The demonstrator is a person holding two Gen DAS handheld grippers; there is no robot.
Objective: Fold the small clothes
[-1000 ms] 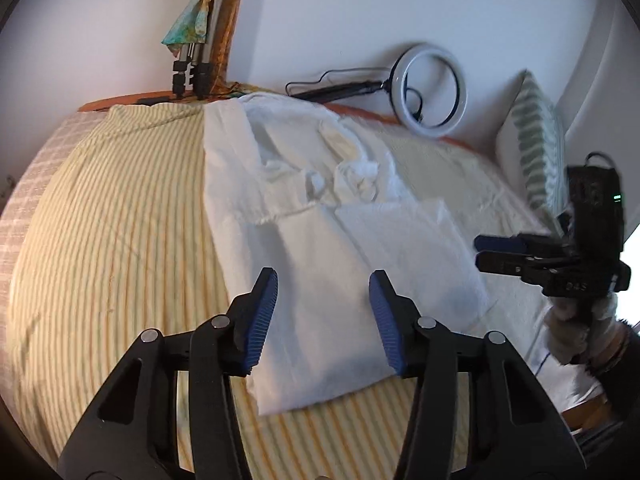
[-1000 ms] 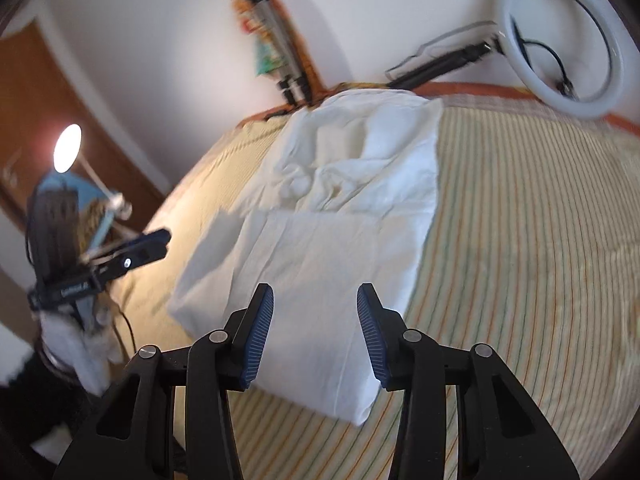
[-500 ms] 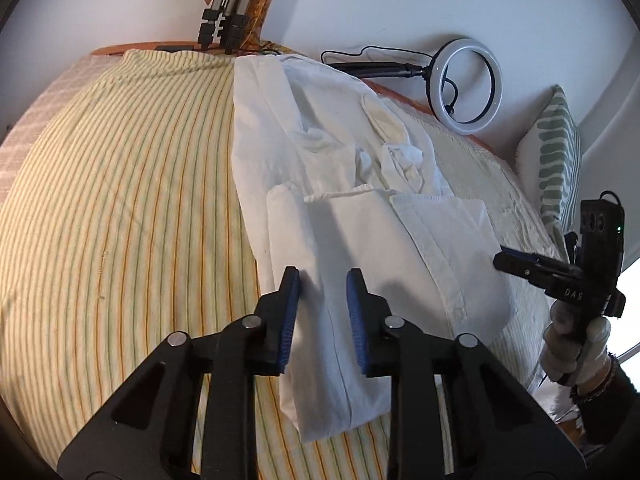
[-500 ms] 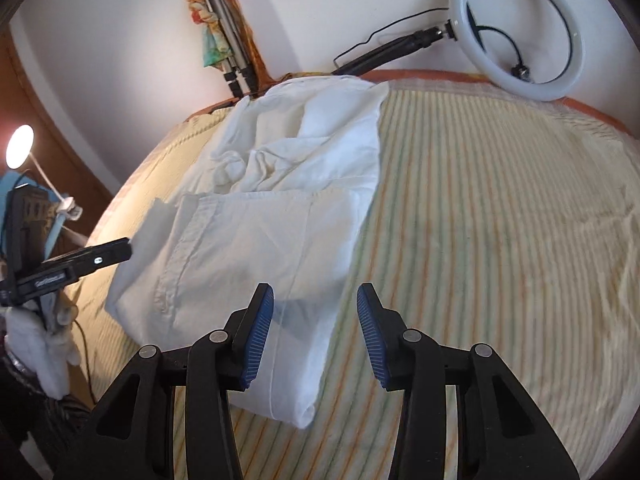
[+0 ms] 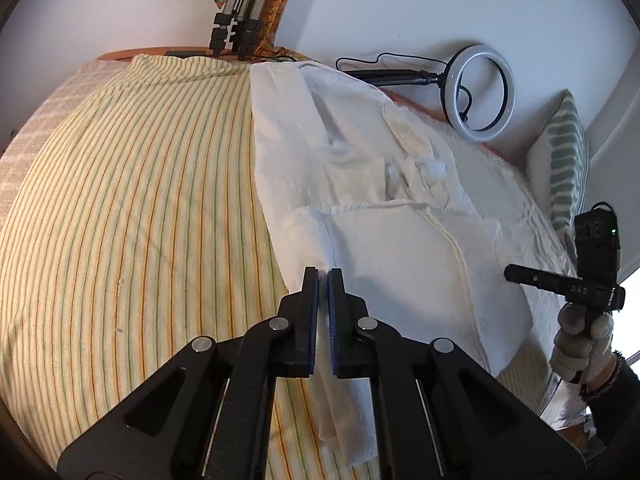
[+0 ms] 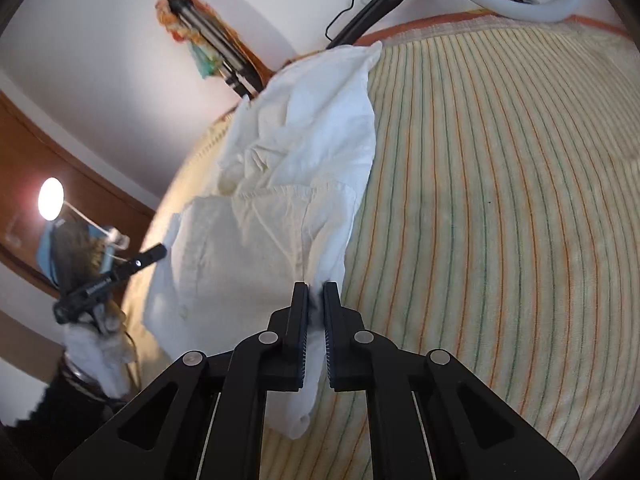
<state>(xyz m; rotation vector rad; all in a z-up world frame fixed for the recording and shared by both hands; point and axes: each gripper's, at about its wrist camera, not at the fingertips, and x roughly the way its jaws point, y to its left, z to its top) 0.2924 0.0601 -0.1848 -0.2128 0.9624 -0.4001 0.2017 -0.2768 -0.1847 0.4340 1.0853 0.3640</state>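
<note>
A white garment (image 5: 400,248) lies lengthwise on the striped bed cover (image 5: 140,200), its near part folded over. My left gripper (image 5: 323,276) pinches a fold at the garment's near left edge, its jaws closing tight with the cloth pressed between the pads. In the right wrist view the garment (image 6: 304,152) runs up the bed. My right gripper (image 6: 316,290) grips its near right edge, jaws still closing with fabric squeezed between the pads. Each view shows the other gripper from the side: the right gripper (image 5: 510,270) and the left gripper (image 6: 160,250), both in gloved hands.
A ring light (image 5: 482,92) on a black arm lies at the far side of the bed, against the wall. A striped pillow (image 5: 568,160) stands at the right. Folded tripod legs (image 5: 236,20) lean at the head. A lit lamp (image 6: 51,198) glows at the left.
Both grippers came down and forward to the garment's near edges. Their jaws went from wide apart to pinched on the cloth. The right gripper also rolled.
</note>
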